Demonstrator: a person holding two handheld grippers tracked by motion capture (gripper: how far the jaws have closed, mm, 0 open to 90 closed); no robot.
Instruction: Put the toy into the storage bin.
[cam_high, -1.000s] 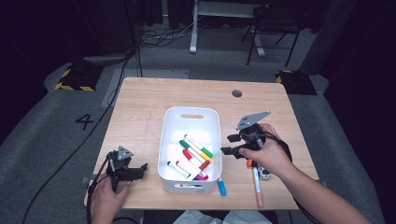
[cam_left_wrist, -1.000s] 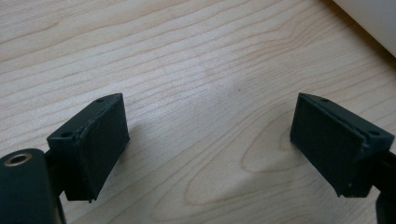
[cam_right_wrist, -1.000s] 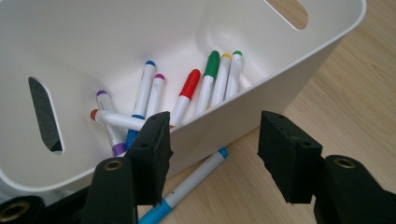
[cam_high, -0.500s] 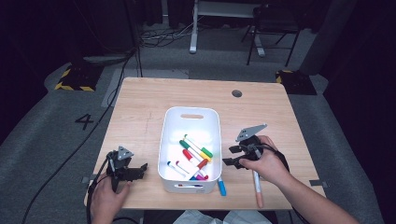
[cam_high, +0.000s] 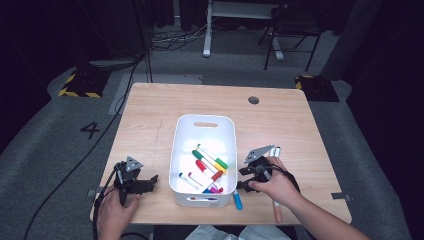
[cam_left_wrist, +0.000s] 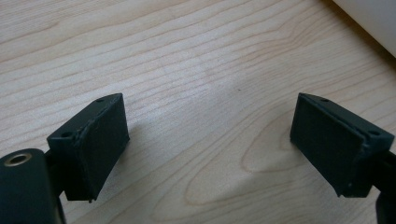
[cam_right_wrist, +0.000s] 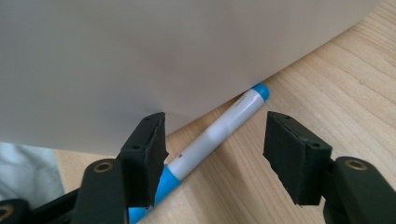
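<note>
**A:** From the high view, what worries you?

**B:** My right gripper (cam_high: 243, 178) is low on the light wooden table (cam_high: 280, 125), just beside the white plastic bin with rounded corners (cam_high: 225, 131). The white marker with the blue cap (cam_high: 237, 199) lies on the table, right against the bin's wall. I think the bin is in my way. If I push in crooked, one jaw could bump the bin and slide it.

**A:** And your other hand?

**B:** My left gripper (cam_high: 150, 181) rests on the table to the left of the bin, well apart from it. A long white pen with a pinkish end (cam_high: 276, 212) lies by my right hand. My wrist could nudge it and roll it away.

**A:** What about the left gripper view?

**B:** The jaws are spread wide with nothing between them, just bare table (cam_left_wrist: 201, 84). No trouble there.

**A:** And the right gripper view?

**B:** The right gripper (cam_right_wrist: 215, 151) has just been opening its jaws, and the blue-capped marker (cam_right_wrist: 219, 128) lies slanted between them, not pinched yet. One jaw sits very near the bin wall (cam_right_wrist: 163, 51). Because the marker lies at a slant, I think a squeeze could spin it or squirt it out. It might slip farther in against the bin.
</note>
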